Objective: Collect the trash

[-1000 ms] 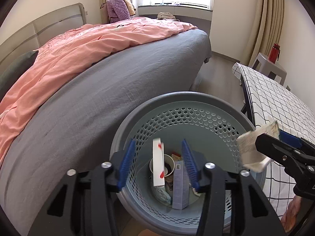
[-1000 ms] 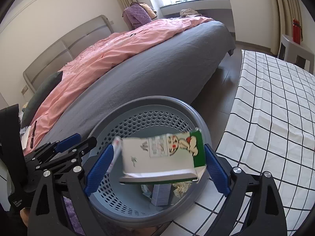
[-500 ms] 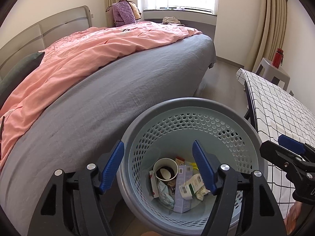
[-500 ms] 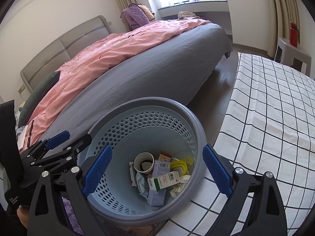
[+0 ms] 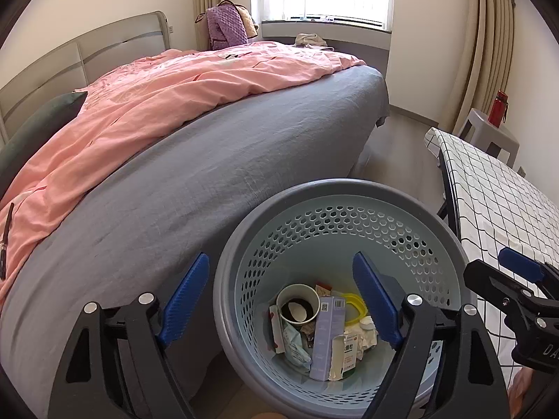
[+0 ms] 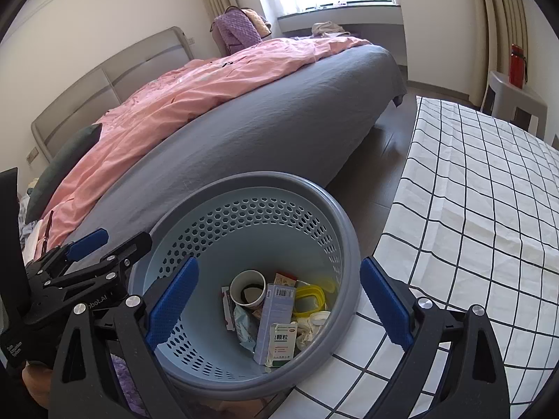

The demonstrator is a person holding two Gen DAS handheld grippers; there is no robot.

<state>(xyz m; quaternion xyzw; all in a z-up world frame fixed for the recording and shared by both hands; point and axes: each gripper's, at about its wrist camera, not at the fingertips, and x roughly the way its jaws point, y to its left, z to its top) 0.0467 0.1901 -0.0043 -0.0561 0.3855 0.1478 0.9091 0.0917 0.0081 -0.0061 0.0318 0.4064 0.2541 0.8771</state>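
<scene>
Fingers (image 5: 185, 300) on your left gripper (image 5: 283, 300) are spreading apart as you hold it over the basket (image 5: 412, 192), and nothing sits between them; the right gripper (image 6: 279, 303) stands wide and empty too, just above the same basket.

All the trash you can see lies at the bottom of that basket. Leaning against the pile near the middle is the tall lilac box (image 6: 276, 317), its long axis running from the basket floor up toward the far wall, barcode end uppermost. Beside it, nearer you, the small white-and-green carton (image 6: 281, 344) also stands roughly on end. Left of the lilac box the paper cup (image 6: 248, 288) lies tipped, mouth facing up toward the rim. A yellow ring-shaped lid (image 6: 311, 296) lies to the right of the box, and crumpled wrappers fill the gaps.

Everything in there looks light and easily crushed (thin card and paper, by the look of it). Should you need to shift a box, my judgement is to pinch it gently across its narrow faces, midway along. The cup would dent; take it by the rim.
</scene>
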